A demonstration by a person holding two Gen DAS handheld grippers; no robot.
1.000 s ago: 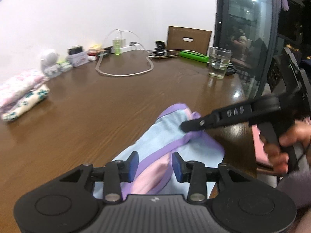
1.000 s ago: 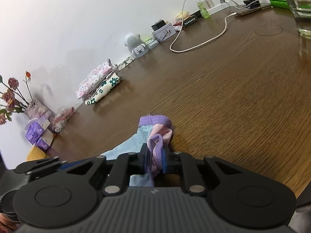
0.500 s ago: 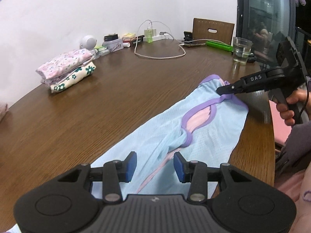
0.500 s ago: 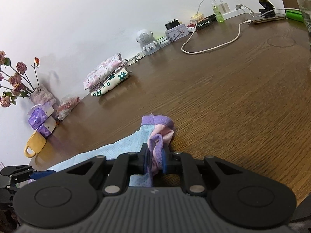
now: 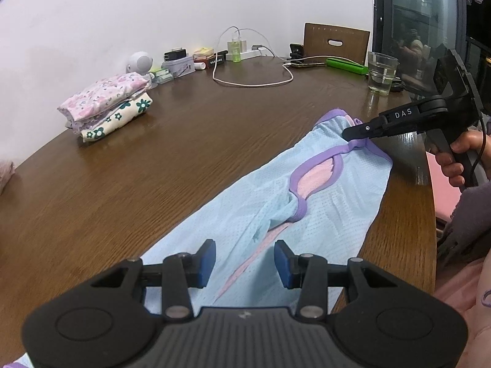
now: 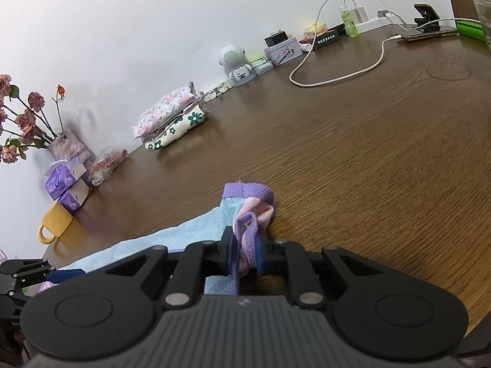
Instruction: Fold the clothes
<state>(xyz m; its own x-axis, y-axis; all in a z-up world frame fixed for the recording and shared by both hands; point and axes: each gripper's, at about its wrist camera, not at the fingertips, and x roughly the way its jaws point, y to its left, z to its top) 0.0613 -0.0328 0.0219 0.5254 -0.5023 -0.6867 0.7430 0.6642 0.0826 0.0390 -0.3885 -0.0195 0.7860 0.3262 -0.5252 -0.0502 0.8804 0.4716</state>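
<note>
Nearest in the left wrist view, the left gripper point(image 5: 245, 264) hangs low over the light blue garment point(image 5: 245, 214), its jaws spread apart with nothing pinched between them; blue and pink cloth lies beneath the gap. The garment stretches along the near right part of the brown tabletop point(image 5: 153, 165), running from the near edge away to the right, with purple trim point(image 5: 319, 168) looping around a pink inner panel. At its far right end the right gripper point(image 5: 353, 133), held in a hand point(image 5: 460, 159), bites the purple edge. In the right wrist view the same gripper point(image 6: 245, 253) shows its jaws pressed tight on a bunched fold of purple and pink fabric, with the blue cloth point(image 6: 172, 236) trailing off to the left.

Farther off on the left, a stack of folded floral clothes point(image 5: 107, 104) sits on the tabletop, well apart from the garment. Along the far wall stand a small white speaker point(image 5: 139, 63), a tin point(image 5: 179, 67), a white charging cable point(image 5: 254, 82) and a power strip. A glass of water point(image 5: 380, 73) stands at the far right. In the right wrist view, a yellow mug point(image 6: 55, 224) and dried roses point(image 6: 21, 119) occupy the far left.
</note>
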